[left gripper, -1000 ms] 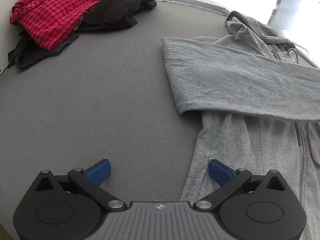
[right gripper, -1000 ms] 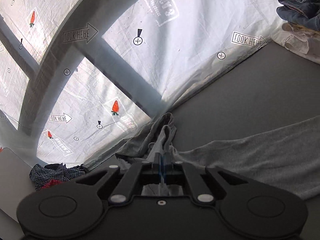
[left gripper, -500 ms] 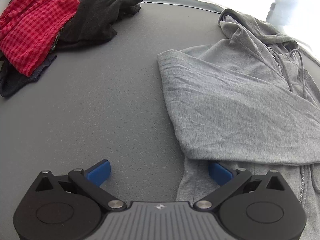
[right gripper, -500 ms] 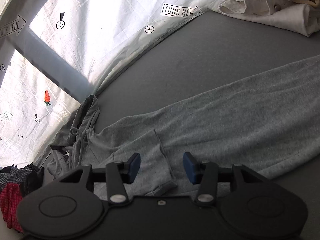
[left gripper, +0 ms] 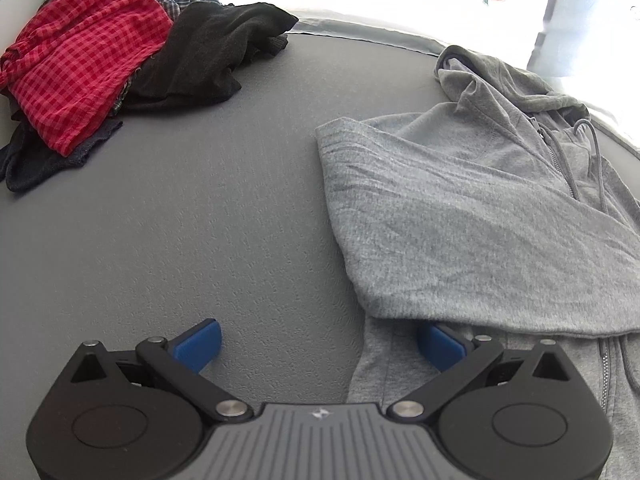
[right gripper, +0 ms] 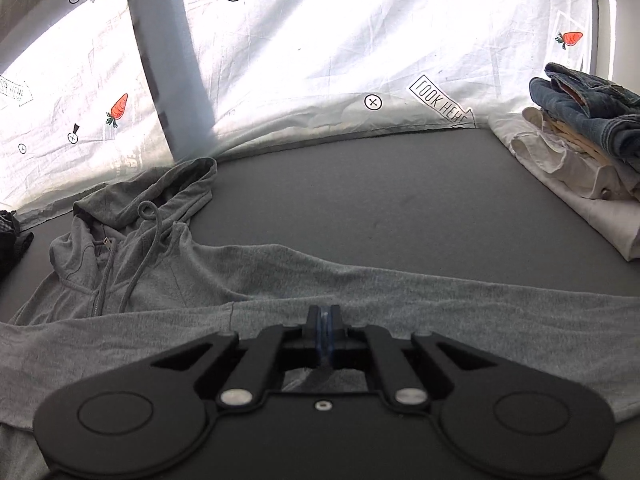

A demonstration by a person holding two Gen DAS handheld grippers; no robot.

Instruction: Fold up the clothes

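A grey zip hoodie (left gripper: 460,220) lies flat on the grey tabletop (left gripper: 200,220), hood toward the far edge, with one sleeve folded across its chest. My left gripper (left gripper: 320,344) is open at the hoodie's left side; its right fingertip (left gripper: 438,344) sits on the body fabric just under the folded sleeve's edge, and its left fingertip is over bare table. In the right wrist view the hoodie (right gripper: 180,280) spreads left to right, its other sleeve stretching off to the right. My right gripper (right gripper: 325,332) is shut low over that grey fabric, with a pinch of cloth showing beneath the pads.
A loose heap of a red checked garment (left gripper: 80,60), a black one (left gripper: 208,52) and a plaid shirt sits at the far left. A folded stack of denim and white clothes (right gripper: 580,140) stands at the far right. A printed white sheet (right gripper: 320,60) hangs behind the table.
The right gripper opened over the folded sleeve's cuff, then dropped lower and shut again on grey fabric. The left gripper stayed open and slid forward along the hoodie's left side.
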